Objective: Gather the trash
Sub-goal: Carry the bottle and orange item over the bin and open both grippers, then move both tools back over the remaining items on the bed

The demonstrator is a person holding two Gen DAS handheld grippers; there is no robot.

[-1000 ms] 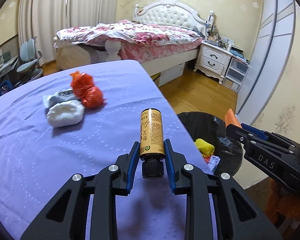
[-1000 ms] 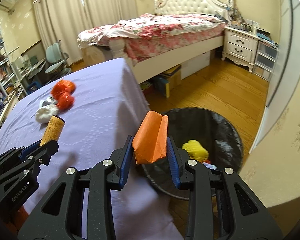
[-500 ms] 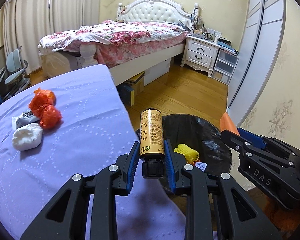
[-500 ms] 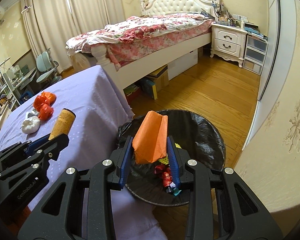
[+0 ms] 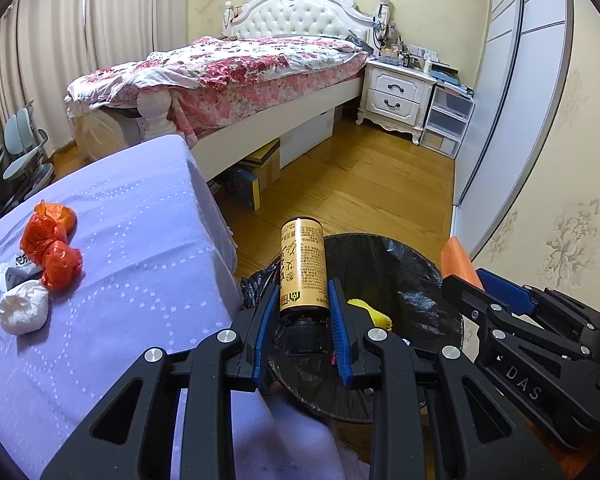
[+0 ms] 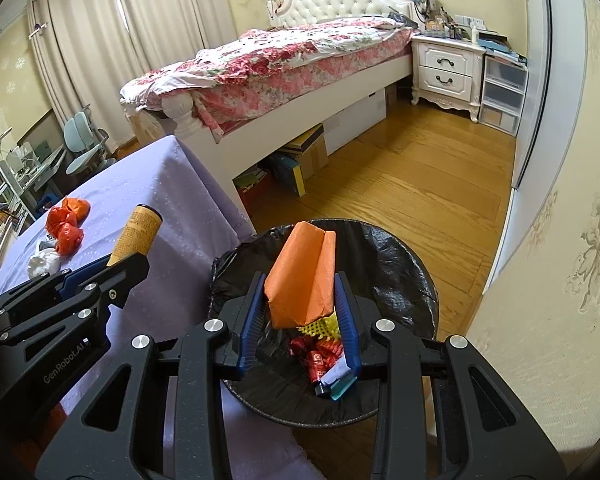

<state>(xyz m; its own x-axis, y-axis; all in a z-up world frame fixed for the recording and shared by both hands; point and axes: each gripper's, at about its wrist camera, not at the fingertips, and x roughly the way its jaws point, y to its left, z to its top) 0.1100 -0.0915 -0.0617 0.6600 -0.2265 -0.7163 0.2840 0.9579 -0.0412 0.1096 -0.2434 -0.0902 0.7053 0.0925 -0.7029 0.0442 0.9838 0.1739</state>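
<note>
Home bedroom (bed [image 5: 260,68], nightstand [image 5: 396,96]).

A yellow-labelled bottle [image 5: 302,268], cap nearest the camera, and a folded orange paper [image 6: 303,280] hang above the black-lined bin [image 6: 396,256]; orange bags [image 5: 52,246] and a white wad [image 5: 22,311] lie on the bench.

Wooden floor [image 5: 364,184], floral-quilted bed [image 5: 236,68], white nightstand [image 5: 396,98], curtains [image 6: 96,36].
</note>
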